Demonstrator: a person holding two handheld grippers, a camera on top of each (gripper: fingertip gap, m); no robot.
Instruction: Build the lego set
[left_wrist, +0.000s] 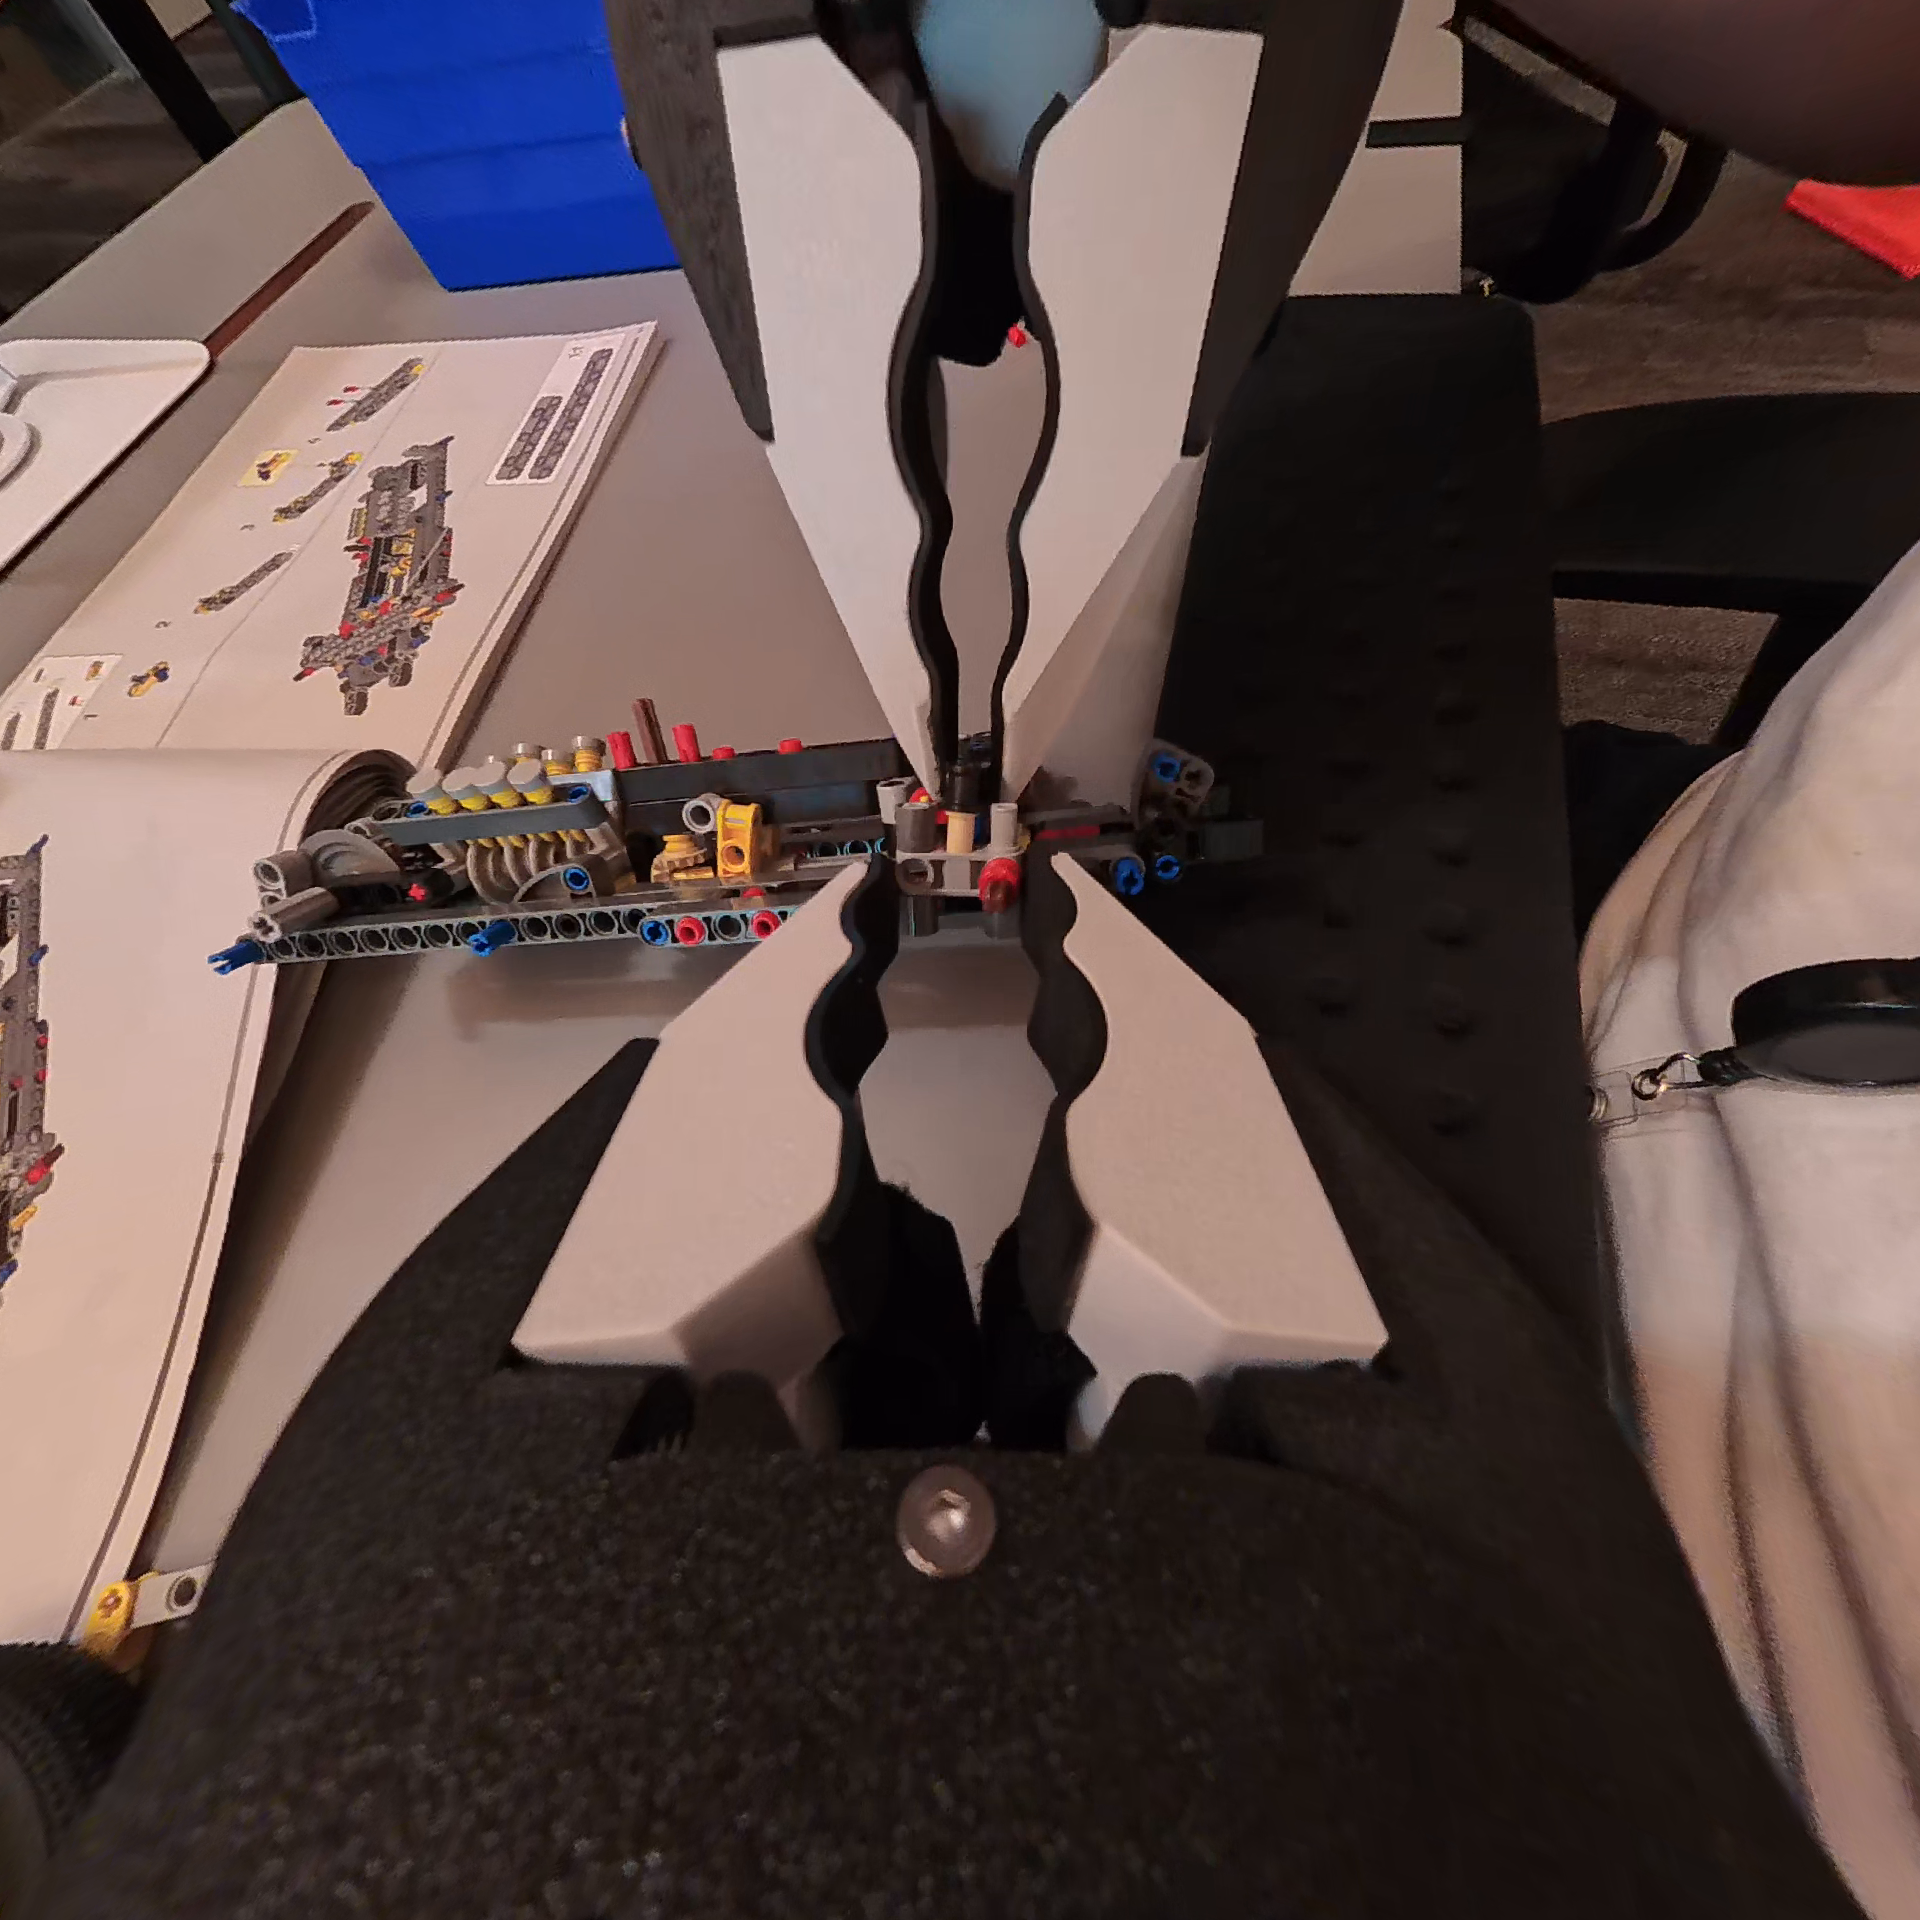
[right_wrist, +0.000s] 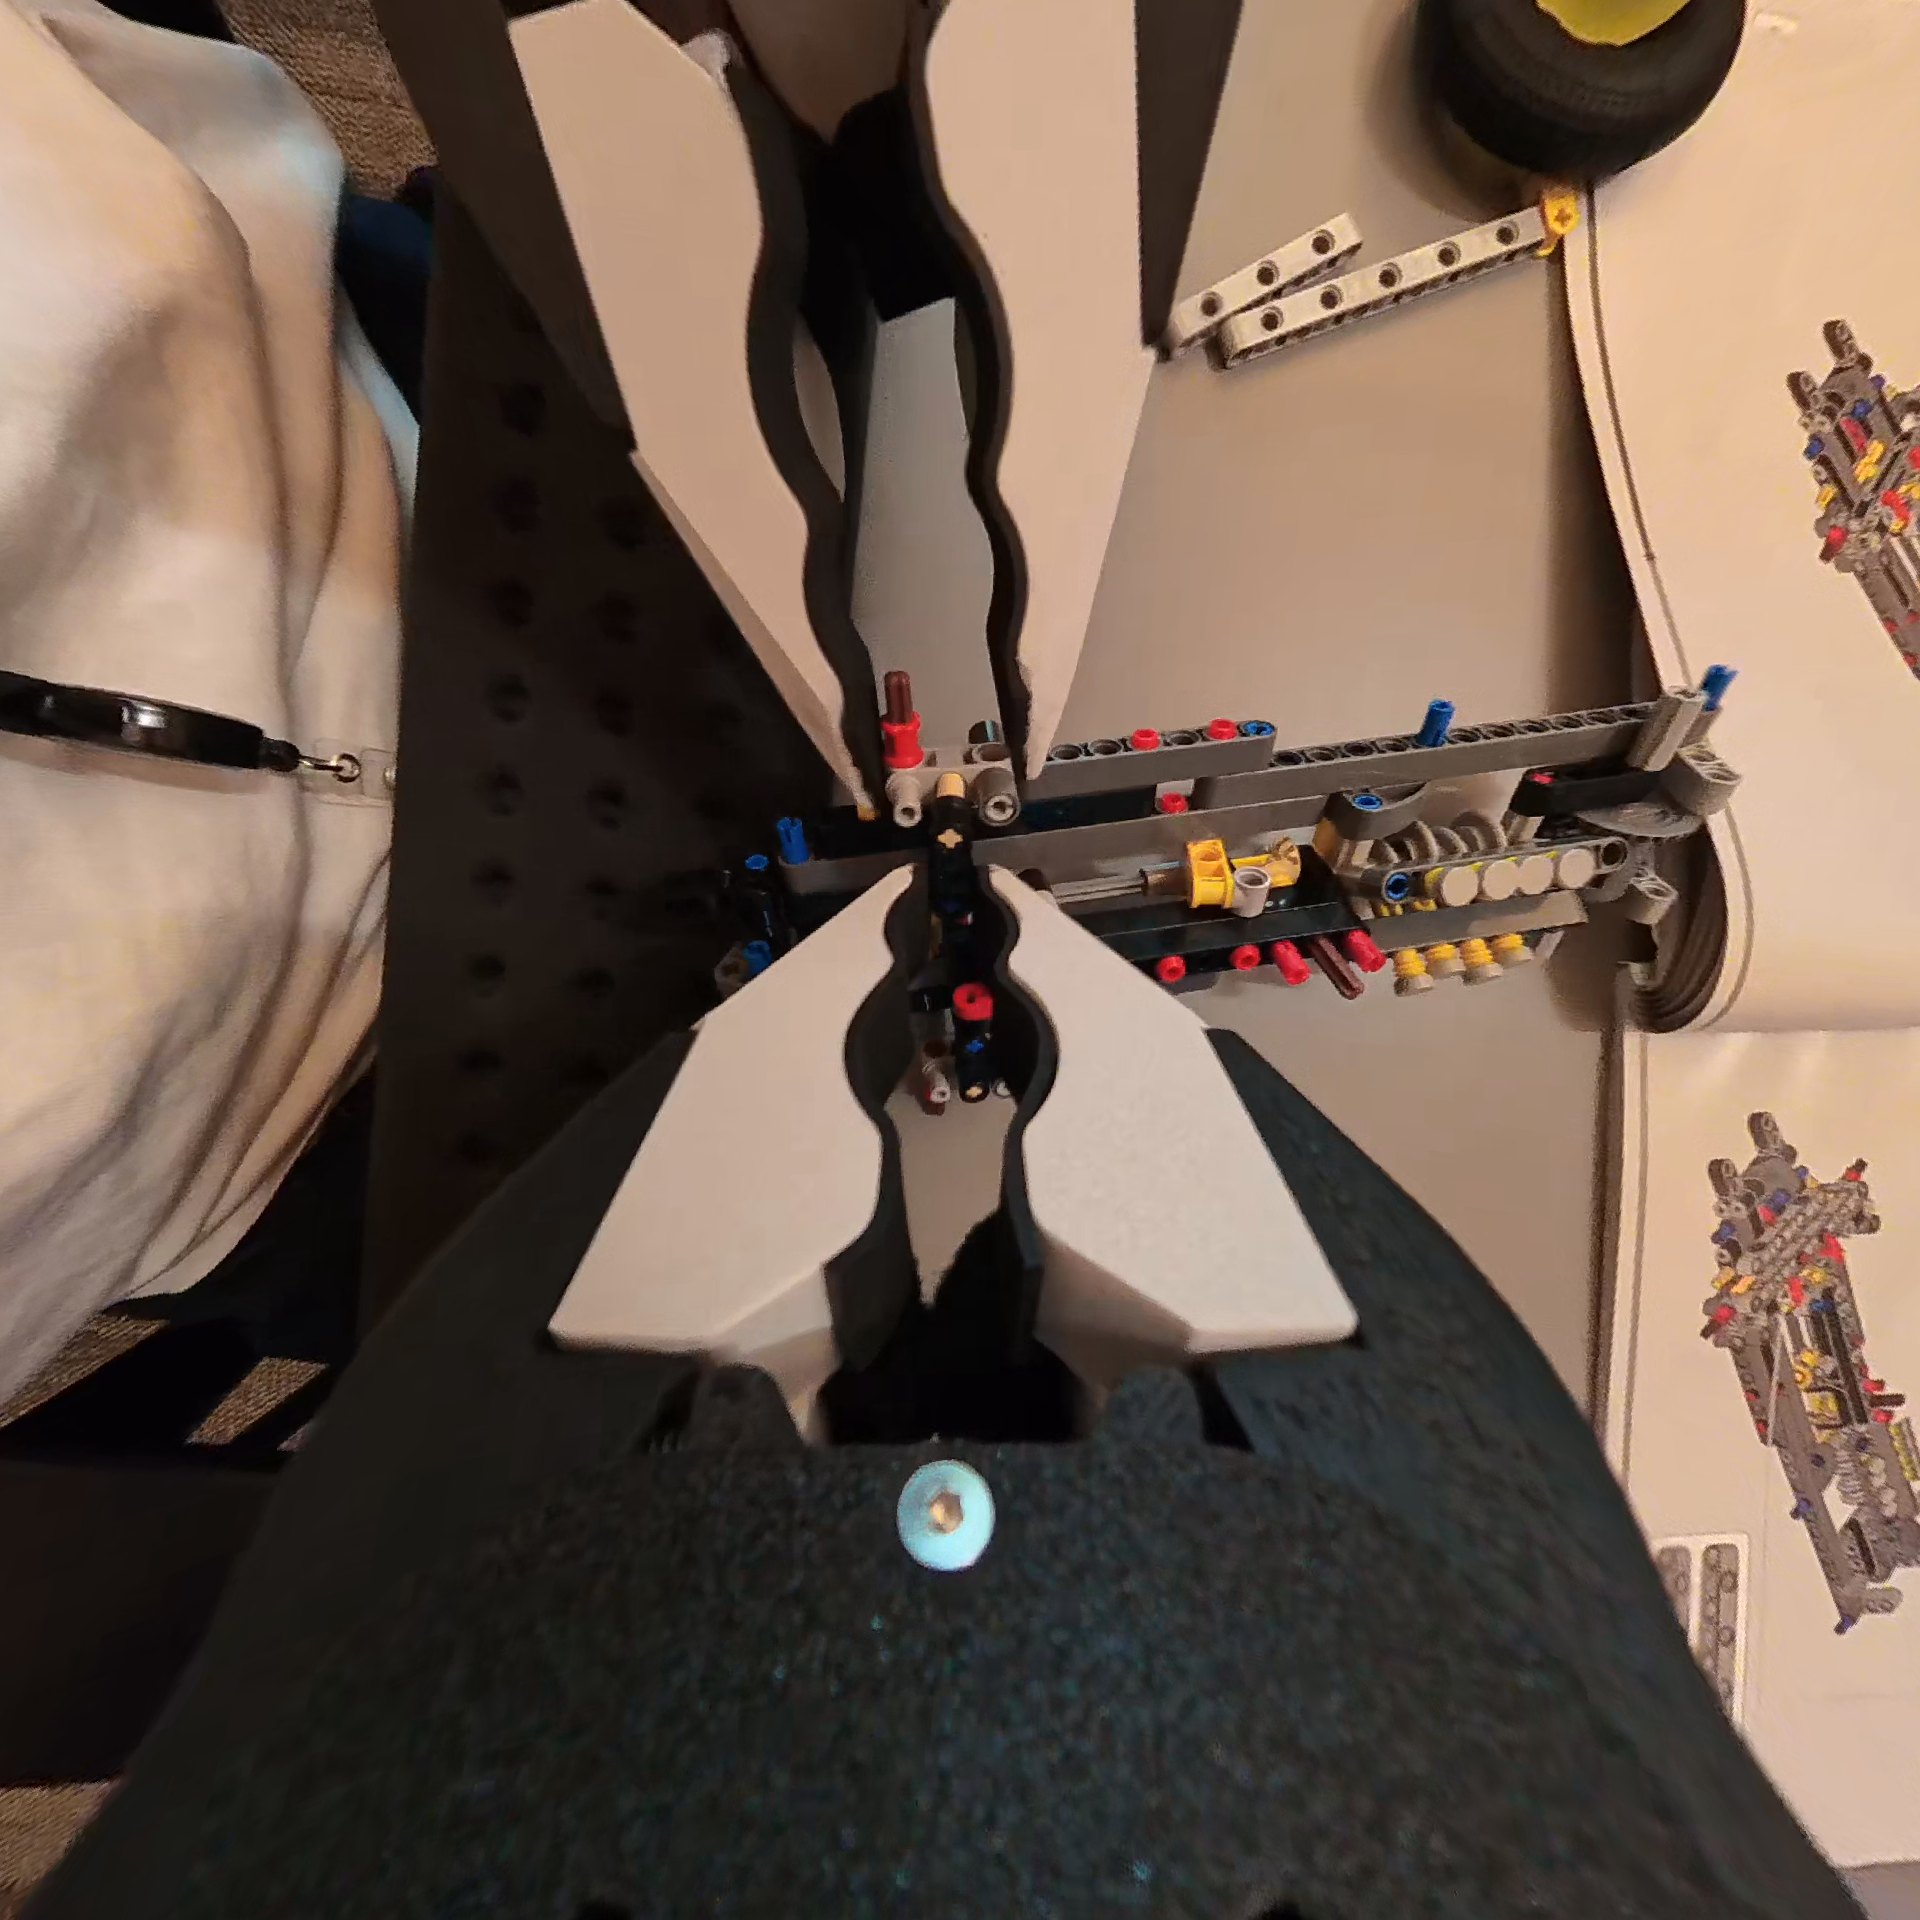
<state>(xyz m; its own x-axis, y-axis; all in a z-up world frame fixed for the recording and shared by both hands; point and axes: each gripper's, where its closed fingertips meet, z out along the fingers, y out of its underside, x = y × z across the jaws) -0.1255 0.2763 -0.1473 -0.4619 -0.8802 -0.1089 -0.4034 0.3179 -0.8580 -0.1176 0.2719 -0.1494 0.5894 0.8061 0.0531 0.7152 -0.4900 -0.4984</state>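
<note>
The long grey-and-black Lego Technic chassis assembly (left_wrist: 582, 842) lies at the grey tabletop's (left_wrist: 665, 582) edge nearest the person. The left gripper (left_wrist: 956, 883) straddles its grey end section, fingers spread. The right gripper (right_wrist: 948, 883) is clenched on a narrow black Lego subassembly (right_wrist: 954, 904) meeting the chassis.
</note>
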